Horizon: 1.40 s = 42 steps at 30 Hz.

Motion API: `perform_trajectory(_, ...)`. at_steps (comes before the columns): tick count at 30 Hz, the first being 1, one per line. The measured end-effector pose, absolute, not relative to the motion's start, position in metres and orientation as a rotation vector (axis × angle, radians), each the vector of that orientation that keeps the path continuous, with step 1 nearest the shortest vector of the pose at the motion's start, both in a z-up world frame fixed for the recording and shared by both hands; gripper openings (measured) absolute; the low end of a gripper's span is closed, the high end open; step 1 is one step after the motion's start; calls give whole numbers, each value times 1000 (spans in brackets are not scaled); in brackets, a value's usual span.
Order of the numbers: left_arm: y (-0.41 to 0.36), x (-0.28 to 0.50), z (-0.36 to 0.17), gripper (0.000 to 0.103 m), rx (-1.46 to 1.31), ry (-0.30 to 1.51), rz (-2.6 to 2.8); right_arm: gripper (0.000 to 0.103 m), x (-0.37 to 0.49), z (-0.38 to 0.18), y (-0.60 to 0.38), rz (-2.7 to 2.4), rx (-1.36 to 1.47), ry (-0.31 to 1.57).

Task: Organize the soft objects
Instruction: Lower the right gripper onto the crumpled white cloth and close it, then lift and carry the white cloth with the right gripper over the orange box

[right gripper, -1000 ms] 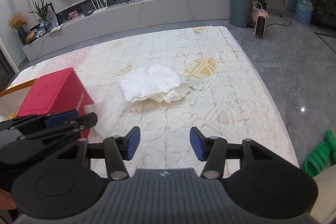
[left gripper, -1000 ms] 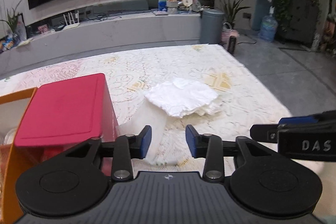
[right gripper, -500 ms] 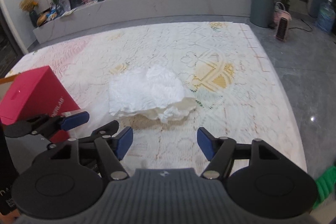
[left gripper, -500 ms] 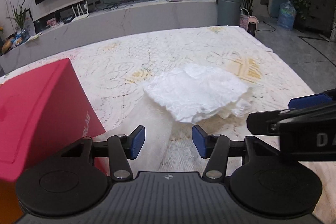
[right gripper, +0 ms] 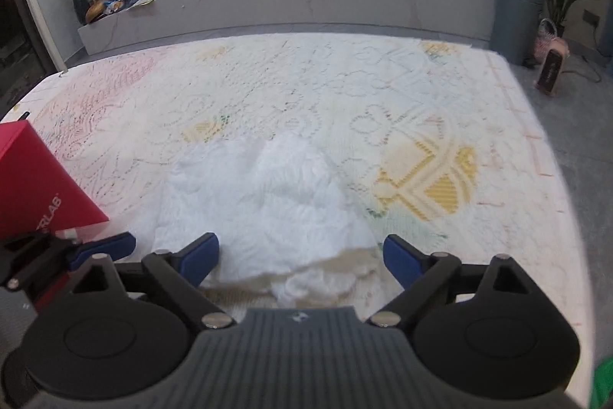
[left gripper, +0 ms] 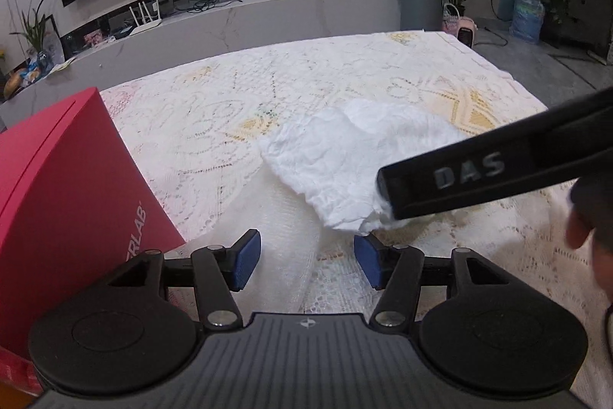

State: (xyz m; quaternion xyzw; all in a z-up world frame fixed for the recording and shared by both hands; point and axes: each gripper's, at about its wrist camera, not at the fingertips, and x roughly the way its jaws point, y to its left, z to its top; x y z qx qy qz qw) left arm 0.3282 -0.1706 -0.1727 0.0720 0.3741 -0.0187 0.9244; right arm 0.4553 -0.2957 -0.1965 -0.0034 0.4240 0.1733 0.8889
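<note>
Between the right gripper's (right gripper: 300, 257) opening jaws lies the near edge of a crumpled white cloth (right gripper: 260, 202), unpinched. Left of it, the left gripper (left gripper: 306, 261) is opening too, over a sheer fold of the lace bedspread (left gripper: 268, 91). A red box (left gripper: 65, 186) stands at far left.

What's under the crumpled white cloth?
The white cloth lies on the lace tablecloth, whose pattern shows all around it. A cream layer peeks out at its near edge. Anything else beneath is covered, so I cannot tell.
</note>
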Motion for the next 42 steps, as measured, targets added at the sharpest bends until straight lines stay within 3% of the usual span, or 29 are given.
perform_trajectory(4,-170,328,-174,70,148,752,-33,89,458,-208,-291,352,0,881)
perform_trajectory(7,-170,327,-174,71,142,745,-32,65,451,-207,-284,341,-43,851)
perform_trajectory(9,-170,327,-174,71,145,739,-32,41,447,-205,-282,356,-43,846)
perform_trajectory(12,-170,327,-174,69,139,742,-33,21,442,-202,-282,367,-26,840)
perform_trajectory(14,-169,328,-173,63,140,741,-47,14,437,-195,-285,363,-20,819)
perform_trajectory(17,-171,328,-173,51,143,740,-62,13,429,-184,-294,326,11,812)
perform_trajectory(19,-174,328,-172,31,165,739,-70,13,424,-181,-300,292,18,819)
perform_trajectory(20,-176,328,-172,26,174,741,-75,13,421,-180,-303,287,24,820)
perform_trajectory(22,-177,330,-172,7,188,746,-81,13,415,-178,-308,280,39,824)
perform_trajectory(23,-176,331,-173,3,201,751,-74,13,413,-177,-309,277,44,823)
perform_trajectory(42,-145,263,-85,0,15,630,-165,13,341,-121,-326,180,228,790)
